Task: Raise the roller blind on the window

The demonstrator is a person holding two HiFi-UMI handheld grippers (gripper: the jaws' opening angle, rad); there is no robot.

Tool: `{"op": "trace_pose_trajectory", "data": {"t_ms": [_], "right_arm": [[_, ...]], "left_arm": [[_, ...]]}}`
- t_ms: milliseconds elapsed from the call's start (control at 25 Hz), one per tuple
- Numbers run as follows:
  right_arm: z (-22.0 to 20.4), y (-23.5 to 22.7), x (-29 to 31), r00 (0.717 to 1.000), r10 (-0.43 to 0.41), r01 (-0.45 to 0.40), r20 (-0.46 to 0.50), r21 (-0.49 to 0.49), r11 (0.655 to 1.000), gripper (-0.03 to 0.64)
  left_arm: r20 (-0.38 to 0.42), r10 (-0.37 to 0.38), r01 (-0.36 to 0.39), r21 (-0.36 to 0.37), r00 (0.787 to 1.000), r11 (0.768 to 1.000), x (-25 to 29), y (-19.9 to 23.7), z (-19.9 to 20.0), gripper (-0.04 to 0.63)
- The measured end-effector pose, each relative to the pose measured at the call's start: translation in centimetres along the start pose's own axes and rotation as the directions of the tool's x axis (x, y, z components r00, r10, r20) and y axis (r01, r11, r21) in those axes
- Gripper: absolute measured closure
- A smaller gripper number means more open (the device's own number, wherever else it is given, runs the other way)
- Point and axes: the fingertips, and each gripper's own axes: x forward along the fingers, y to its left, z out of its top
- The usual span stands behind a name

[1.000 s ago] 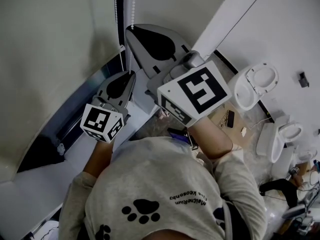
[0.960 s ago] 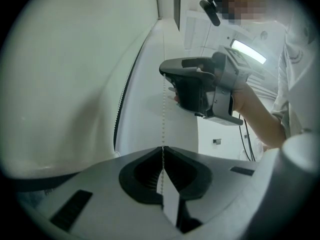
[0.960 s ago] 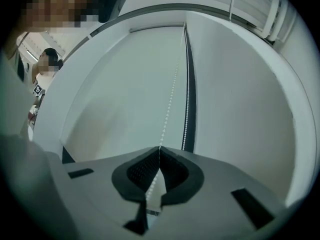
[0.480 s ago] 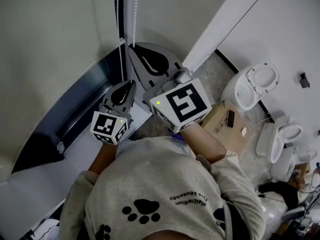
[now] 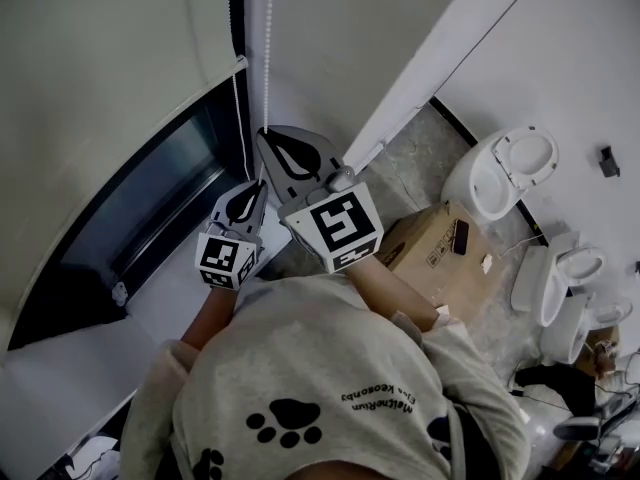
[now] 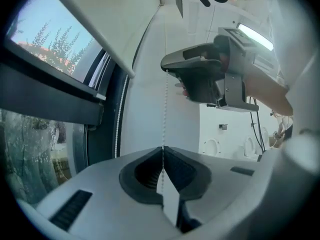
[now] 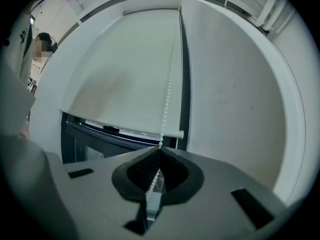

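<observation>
Fingers on both sides are pressed together on the same strand of the bead chain: left gripper pinches low, right gripper just above it. The chain hangs at the right edge of the roller blind, whose bottom bar sits partway up the window glass. My read: the chain is light, limp and thin. Beads key into the pads, so little slip, but a jerk could snap it. Grip mid-strand, pull in line.
</observation>
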Motion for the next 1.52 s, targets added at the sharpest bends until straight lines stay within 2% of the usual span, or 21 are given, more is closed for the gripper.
{"op": "trace_pose_trajectory", "data": {"t_ms": [400, 640, 880, 960, 1000, 1040, 1320, 1520], "right_arm": [[-5.2, 0.7, -0.7, 0.998, -0.004, 0.007, -0.068, 0.041, 0.999, 0.607], [-8.4, 0.9, -0.8, 0.994, -0.010, 0.017, -0.105, 0.059, 0.998, 0.607], [-9.6, 1.0, -0.9, 0.995, 0.000, 0.007, -0.104, 0.069, 0.998, 0.607], [-9.5, 1.1, -0.9, 0.995, 0.007, 0.000, -0.101, 0.072, 0.997, 0.607], [-9.4, 1.2, -0.9, 0.995, 0.009, -0.002, -0.099, 0.072, 0.997, 0.607], [-9.3, 1.2, -0.9, 0.995, 0.010, -0.003, -0.097, 0.072, 0.997, 0.607], [-9.4, 0.9, -1.0, 0.996, 0.003, 0.003, -0.087, 0.071, 0.997, 0.607], [-9.6, 0.1, -1.1, 0.997, -0.012, 0.019, -0.082, 0.083, 0.996, 0.607]], "left_arm": [[-0.081, -0.002, 0.003, 0.008, 0.997, 1.000, 0.0, -0.5, -5.2, 0.580], [-0.155, 0.005, -0.004, 0.003, 0.988, 1.000, -0.3, -0.6, -8.3, 0.578], [-0.194, 0.012, -0.012, 0.004, 0.981, 1.000, -0.4, -0.8, -9.5, 0.577], [-0.179, 0.013, -0.015, -0.007, 0.984, 1.000, -0.4, -0.9, -8.8, 0.556], [-0.170, 0.011, -0.014, -0.012, 0.985, 1.000, -0.5, -1.0, -8.3, 0.498], [-0.159, 0.008, -0.011, -0.014, 0.987, 1.000, -0.5, -1.2, -7.6, 0.478], [-0.062, 0.009, -0.012, -0.039, 0.998, 0.999, -1.3, -1.3, -0.7, 0.479], [-0.012, 0.011, -0.010, 0.025, 1.000, 1.000, -2.1, -0.7, 5.2, 0.479]]}}
